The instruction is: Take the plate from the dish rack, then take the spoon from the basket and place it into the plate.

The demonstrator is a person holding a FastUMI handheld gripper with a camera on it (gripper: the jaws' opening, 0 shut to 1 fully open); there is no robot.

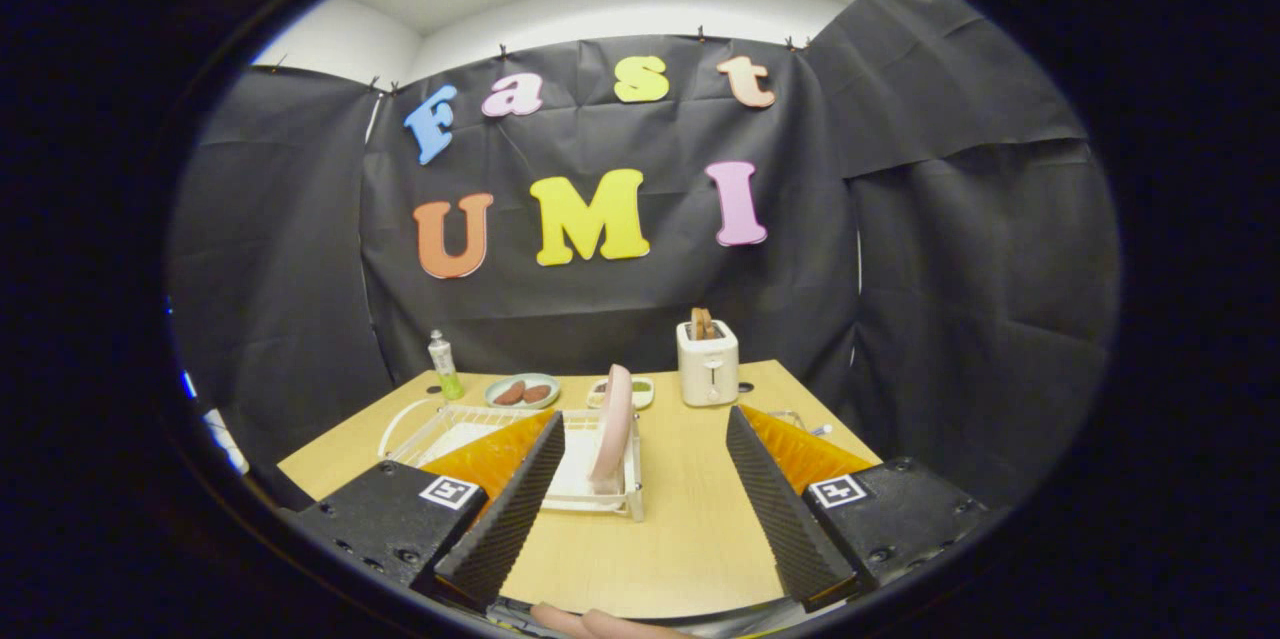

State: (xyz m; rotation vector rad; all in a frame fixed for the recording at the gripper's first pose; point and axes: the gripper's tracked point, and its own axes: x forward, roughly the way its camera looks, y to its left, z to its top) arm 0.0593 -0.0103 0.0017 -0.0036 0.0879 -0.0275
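Two fingers of the claw point(640, 509) stand wide apart in the gripper view, holding nothing, with bare worktop point(680, 519) between them. Just ahead of the left finger sits the dish rack point(470, 424), a white wire frame on a pale tray, and the plate point(612, 427) stands on edge in its near right corner, seen almost edge-on. It is pink, round and thin, with a smooth rim that catches the light, leaning slightly in its slot.

By its look the plate is stiff and light, probably plastic or glazed ware, so likely slippery and apt to chip if dropped. The upper rim, clear of the wires, seems the best place to pinch it, one finger on each face, then lift straight up out of the slot.

Beyond the rack are a green bottle point(444, 366), a small dish with two brown pieces point(522, 391), another small dish point(640, 389) and a white toaster point(708, 364) with bread in it. Past the right finger a bit of wire, perhaps the basket point(800, 419), shows; the spoon cannot be made out clearly.
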